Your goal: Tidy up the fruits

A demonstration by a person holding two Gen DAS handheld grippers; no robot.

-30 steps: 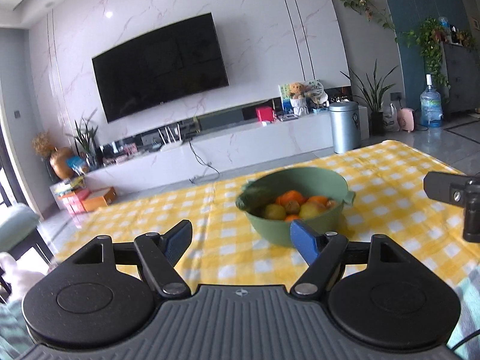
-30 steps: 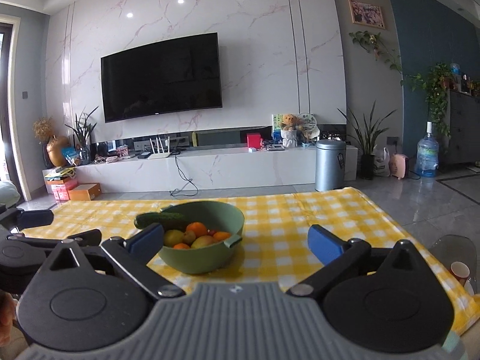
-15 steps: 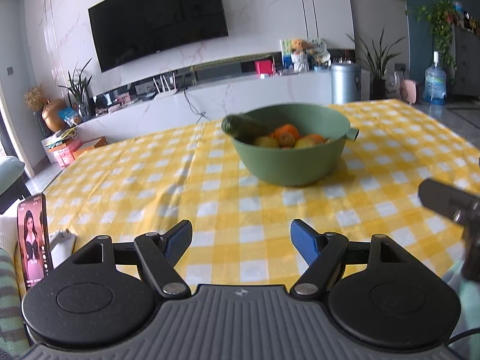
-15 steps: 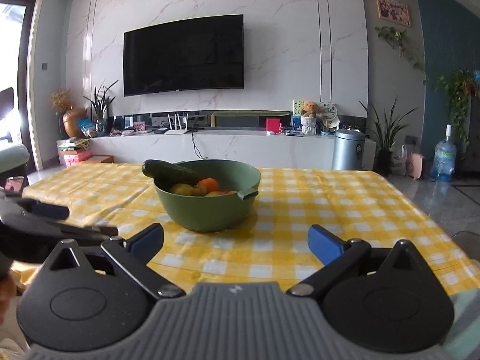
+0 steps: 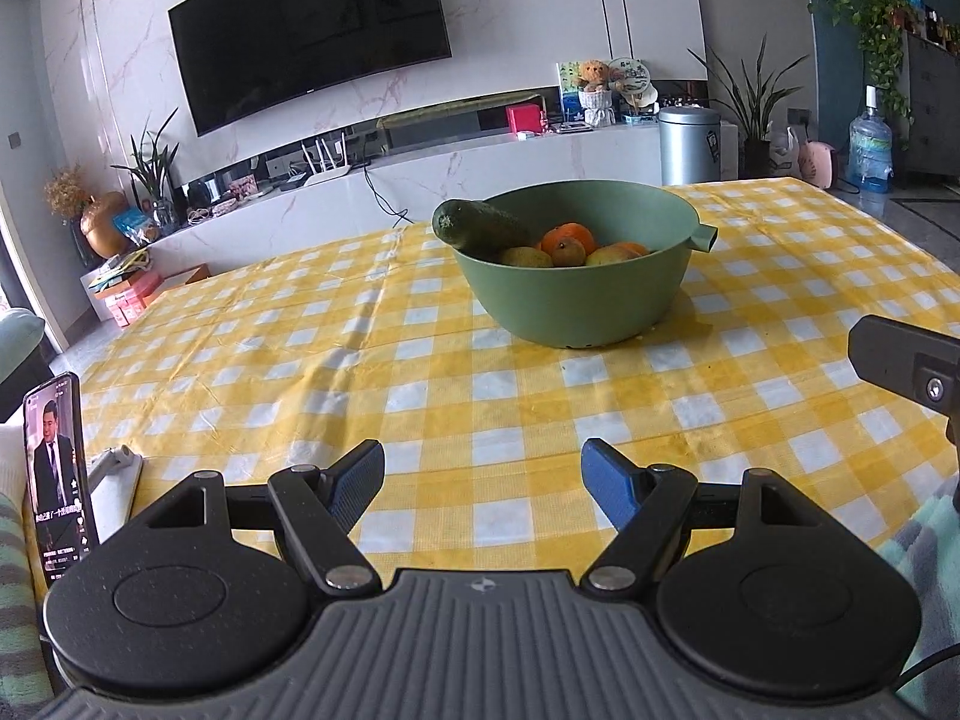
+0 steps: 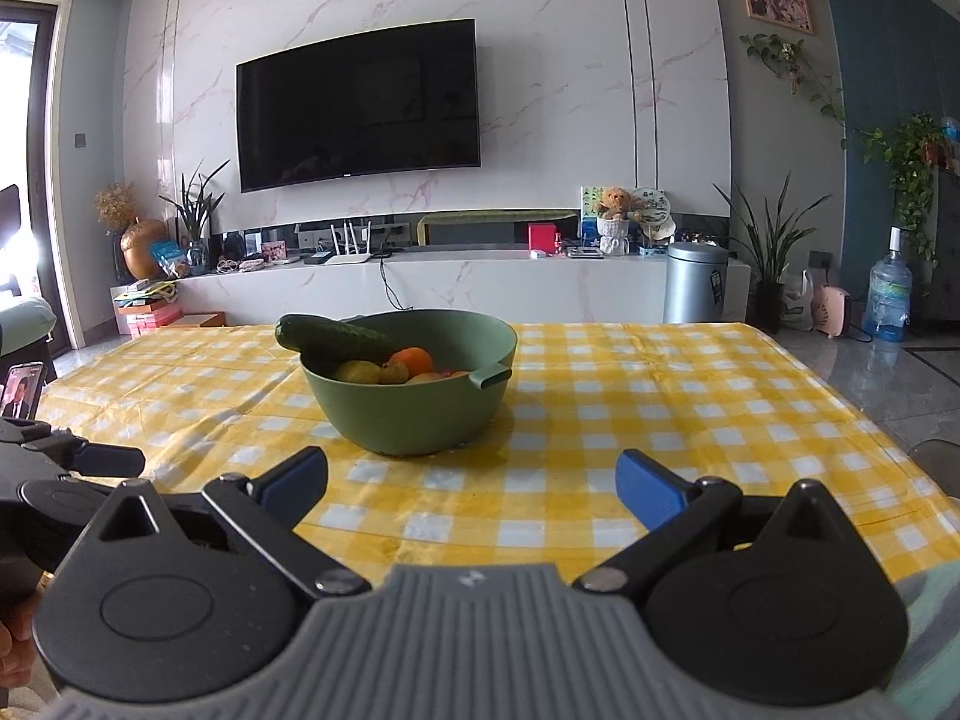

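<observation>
Both grippers' fingers stood spread wide with nothing between them, the left gripper (image 5: 482,476) and right gripper (image 6: 471,483) held low over the near edge of the checked cloth (image 5: 420,372), well short of the bowl (image 5: 570,294). That green bowl sat mid-table holding oranges (image 5: 567,238), some yellowish fruit (image 6: 358,371), and a cucumber (image 5: 480,226) poking out over its left rim. A phone (image 5: 57,480) stood lit at the left.

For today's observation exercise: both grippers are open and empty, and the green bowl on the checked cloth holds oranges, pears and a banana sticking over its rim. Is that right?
Not quite. A cucumber, not a banana, sticks over the rim of the green bowl, as the right wrist view shows. The rest holds: left gripper and right gripper are open and empty.
</observation>
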